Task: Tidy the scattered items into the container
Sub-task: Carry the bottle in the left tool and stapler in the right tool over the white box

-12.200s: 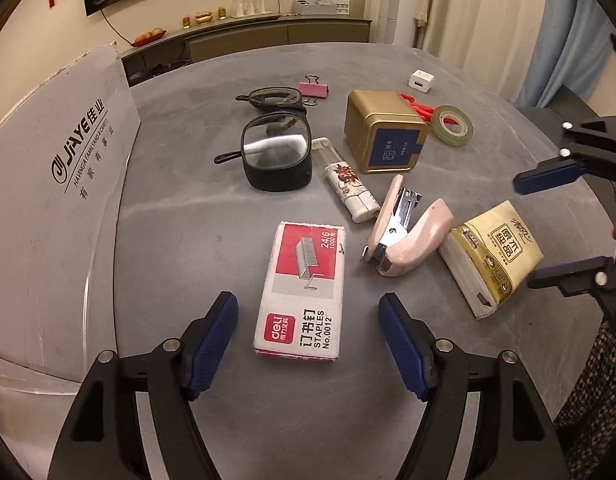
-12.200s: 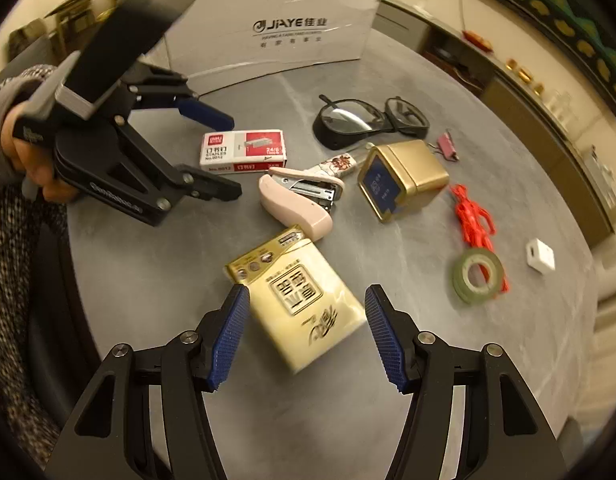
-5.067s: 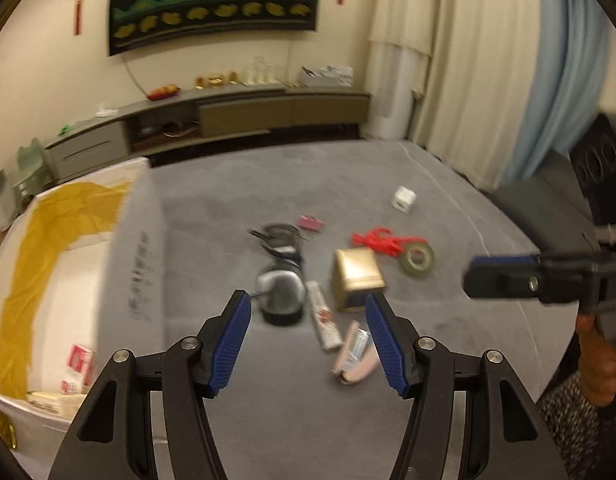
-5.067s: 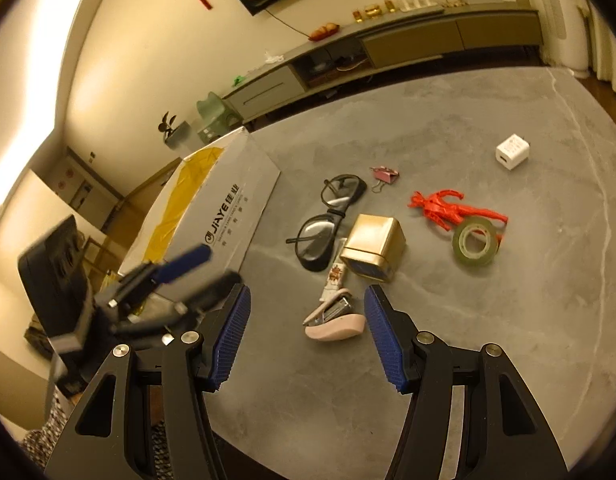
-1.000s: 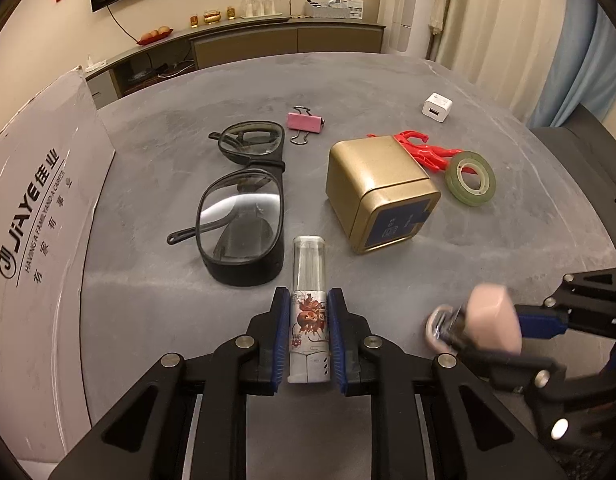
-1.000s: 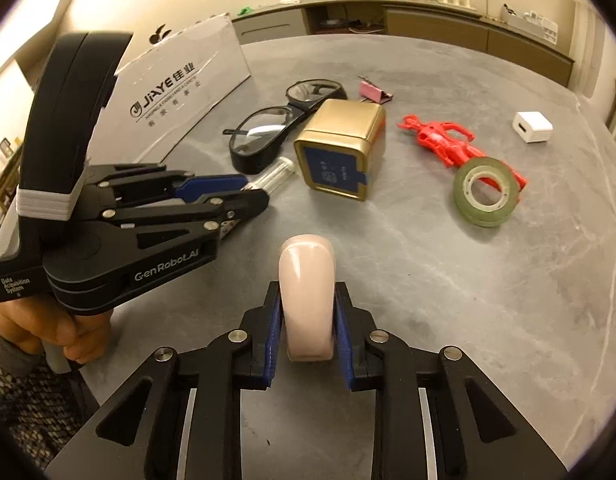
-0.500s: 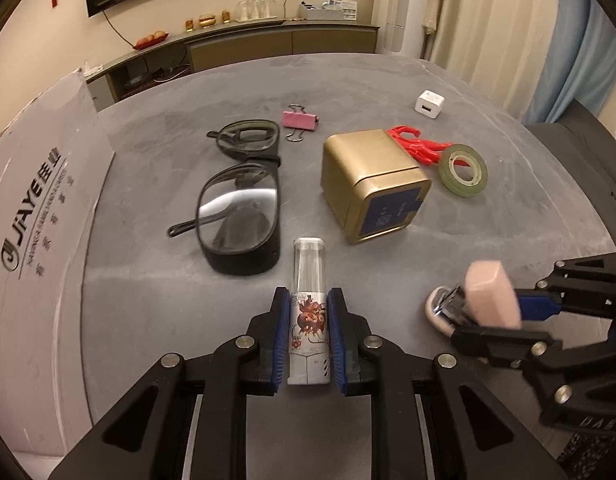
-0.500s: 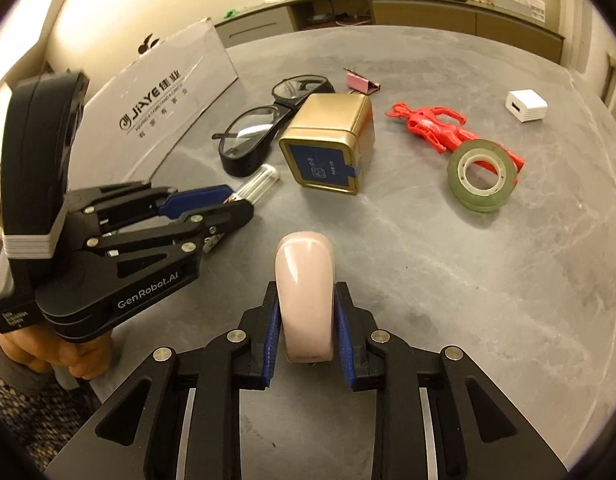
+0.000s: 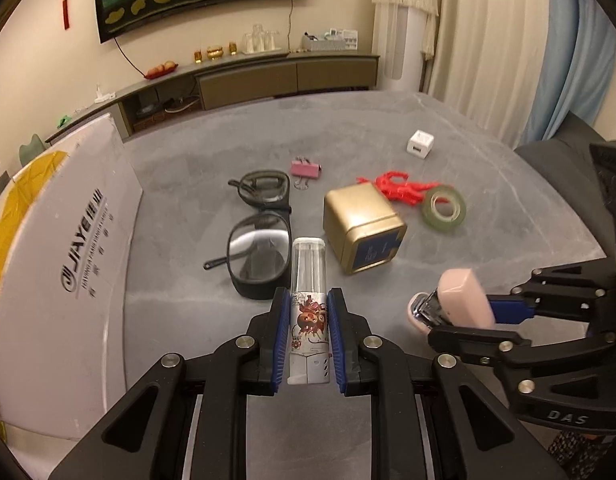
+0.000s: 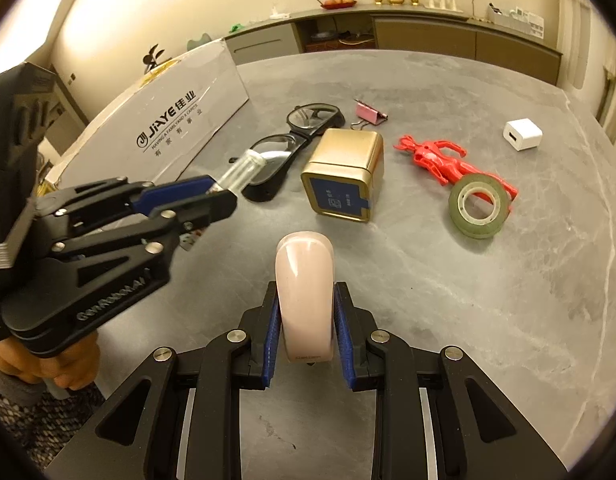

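My left gripper [image 9: 308, 320] is shut on a small clear-capped bottle [image 9: 309, 280] with a red printed label, held above the grey table. My right gripper [image 10: 306, 312] is shut on a pink stapler [image 10: 305, 280], also lifted; the stapler [image 9: 459, 304] shows at the right of the left wrist view. The white cardboard box [image 9: 68, 248] with black lettering stands at the left edge of the table; in the right wrist view the box [image 10: 172, 120] is far left. On the table lie black glasses [image 9: 262, 236], a gold tin [image 9: 361, 226], a green tape roll [image 9: 443, 210], a red figure [image 9: 395, 188], a pink binder clip [image 9: 306, 170] and a white charger cube [image 9: 420, 145].
The grey table [image 10: 487, 300] has bare surface at the front right. Its far edge gives onto a low sideboard [image 9: 268, 76] along the wall. A person's hand [image 10: 56, 368] and patterned sleeve hold the left gripper at the lower left of the right wrist view.
Both grippers have risen from the table with their items and tipped upward, so the far wall comes into the left wrist view. The bottle and stapler stay clamped.
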`<control>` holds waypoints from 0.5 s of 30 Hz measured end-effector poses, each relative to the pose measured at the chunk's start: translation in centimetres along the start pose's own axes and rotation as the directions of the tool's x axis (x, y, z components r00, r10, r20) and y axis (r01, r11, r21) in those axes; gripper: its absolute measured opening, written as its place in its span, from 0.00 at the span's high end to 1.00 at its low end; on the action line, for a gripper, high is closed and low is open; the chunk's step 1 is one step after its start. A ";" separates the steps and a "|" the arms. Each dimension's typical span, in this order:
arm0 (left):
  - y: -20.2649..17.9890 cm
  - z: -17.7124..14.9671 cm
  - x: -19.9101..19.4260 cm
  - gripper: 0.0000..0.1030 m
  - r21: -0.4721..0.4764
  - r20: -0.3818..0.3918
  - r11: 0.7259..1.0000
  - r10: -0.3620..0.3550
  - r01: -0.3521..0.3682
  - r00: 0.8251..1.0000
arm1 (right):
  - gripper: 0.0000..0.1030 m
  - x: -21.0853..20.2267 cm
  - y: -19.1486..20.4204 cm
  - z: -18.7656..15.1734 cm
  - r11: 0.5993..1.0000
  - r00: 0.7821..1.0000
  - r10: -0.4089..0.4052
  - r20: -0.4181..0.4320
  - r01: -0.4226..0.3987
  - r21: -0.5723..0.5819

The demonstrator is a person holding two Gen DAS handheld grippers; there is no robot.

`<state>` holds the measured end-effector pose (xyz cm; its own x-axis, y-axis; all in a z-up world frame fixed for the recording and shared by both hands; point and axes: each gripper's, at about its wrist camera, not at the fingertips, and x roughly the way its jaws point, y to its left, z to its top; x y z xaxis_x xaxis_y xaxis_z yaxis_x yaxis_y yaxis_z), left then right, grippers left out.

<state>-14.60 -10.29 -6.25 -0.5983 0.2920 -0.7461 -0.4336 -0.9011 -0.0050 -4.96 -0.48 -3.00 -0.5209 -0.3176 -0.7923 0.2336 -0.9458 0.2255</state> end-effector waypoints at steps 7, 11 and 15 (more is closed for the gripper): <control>0.3 0.3 -1.1 0.80 -0.010 0.021 1.000 -0.001 0.001 1.000 | 0.74 0.0 0.3 0.2 1.000 1.000 -0.012 0.008 0.012 -0.001; 0.7 0.4 -1.8 0.80 -0.019 0.036 1.000 0.000 0.001 0.999 | 0.74 -0.6 0.8 0.6 1.000 1.000 -0.008 0.027 0.008 -0.003; 1.1 0.6 -2.5 0.80 -0.029 0.053 1.000 0.000 0.001 0.999 | 0.74 -0.9 1.4 1.0 1.000 0.999 -0.006 0.041 0.006 -0.009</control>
<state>-14.02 -11.85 -4.01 -0.6335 0.3083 -0.7097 -0.4143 -0.9098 -0.0255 -4.97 -1.61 -1.45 -0.5552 -0.3148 -0.7699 0.2383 -0.9470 0.2154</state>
